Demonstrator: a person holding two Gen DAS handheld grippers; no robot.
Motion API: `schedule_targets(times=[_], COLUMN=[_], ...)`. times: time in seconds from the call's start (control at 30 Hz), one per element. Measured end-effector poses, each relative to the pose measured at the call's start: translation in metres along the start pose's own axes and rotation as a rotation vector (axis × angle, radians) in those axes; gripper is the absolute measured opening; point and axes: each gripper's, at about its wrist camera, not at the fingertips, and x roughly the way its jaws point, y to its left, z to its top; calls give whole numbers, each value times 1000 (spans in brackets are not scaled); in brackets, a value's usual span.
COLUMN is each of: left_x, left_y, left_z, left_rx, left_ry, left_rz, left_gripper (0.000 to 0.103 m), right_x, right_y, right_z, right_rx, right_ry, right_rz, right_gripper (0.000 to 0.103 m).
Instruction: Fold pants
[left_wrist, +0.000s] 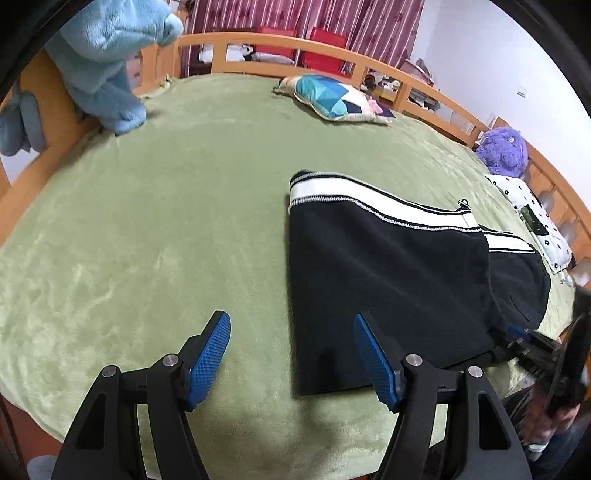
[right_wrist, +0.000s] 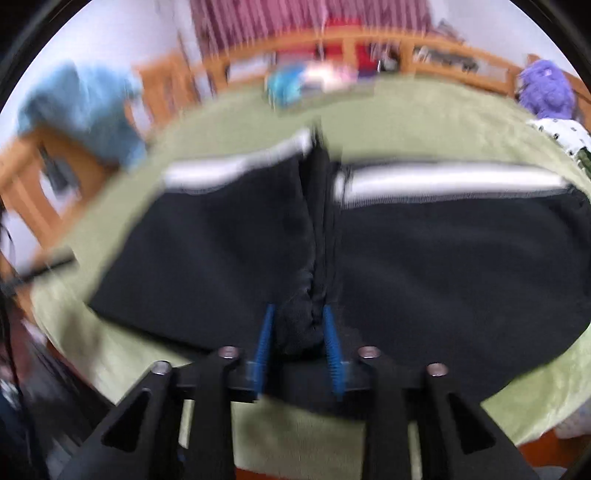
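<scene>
Lying lengthwise left-to-right, black pants (left_wrist: 388, 277) bunch in the clenched right tongs (right_wrist: 299, 325); left tongs (left_wrist: 291, 354) gape released.

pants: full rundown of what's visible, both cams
The pants are black, fleecy-looking knit with a white side stripe edged in stitching. They lie on the green blanket, one part folded over another, the upper layer's straight edges squared off. The right gripper pinches a bunched fold of the near edge between its blue pads; that view is motion-blurred. The left gripper is open above the near left corner, holding nothing.
</scene>
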Motion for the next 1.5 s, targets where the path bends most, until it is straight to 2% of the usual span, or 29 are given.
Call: schedule_targets(times=[0.07,0.13,0.23,0.33,0.5,0.53,0.57,0.6,0.63,0.7,0.73,0.77,0.8,0.83,0.87,0.9,1.0,1.07,1.13,1.2,1.27,1.33,1.4,1.43,1.5], left_x=[2,3,8,12,21,22,24,27,28,30,31,33,35,37,38,39,43,58,72,70,63,57,55,55,56], left_y=[0,2,6,7,9,11,12,13,14,16,17,17,16,15,13,10,2,-7,-12,-18,-21,-19,-18,-17,-20], left_z=[0,0,2,4,8,8,8,9,8,7,7,7,7,7,6,5,0,-6,-14,-14,-7,4,16,20,30], left_rx=[10,5,-28,-38,-54,-60,-66,-70,-73,-84,-86,-88,-85,-82,-74,-64,-24,9,-3,8,28,-11,-46,-50,-51], left_ry=[-5,-9,5,8,9,11,14,18,18,18,20,25,32,37,44,46,63,131,193,178,153,99,80,77,54], left_rz=[5,11,-7,-10,7,9,12,17,21,20,15,7,1,-1,0,1,-6,-23,-62,-49,-53,-38,-45,-49,3], left_gripper=[67,67,67,67,67,67,67,67,67,67,67,67,67,67,67,67,67,71,71,71,71,70,70,70,70], right_x=[-1,-13,-19,-2,68,79,83,81,67,42,35,35,40,51,70,80,61,41,22,5,-27,-57,-78,-85,-100], right_y=[9,12,11,10,-17,-23,-25,-25,-27,-46,-56,-59,-58,-53,-46,-42,-35,-33,-31,-31,-42,-69,-96,-108,-139], right_z=[-3,5,25,52,87,88,88,88,90,91,92,92,91,87,82,77,70,67,64,61,54,52,46,46,44], right_rx=[-53,-54,-40,-55,58,90,105,103,109,219,269,277,257,219,173,144,111,97,60,25,27,88,136,142,149], right_ry=[-14,-56,-95,-94,57,78,76,62,12,-90,-105,-90,-69,-23,62,96,38,13,-2,-32,-103,-171,-202,-201,-203], right_rz=[-43,-2,35,-14,24,54,76,90,144,292,333,306,257,186,121,96,67,81,79,36,-12,-44,-72,-101,-232], right_gripper=[38,54,57,59,61,53,41,18,16,15,16,17,23,35,35,36,40,44,46,46,49,62,62,62,62])
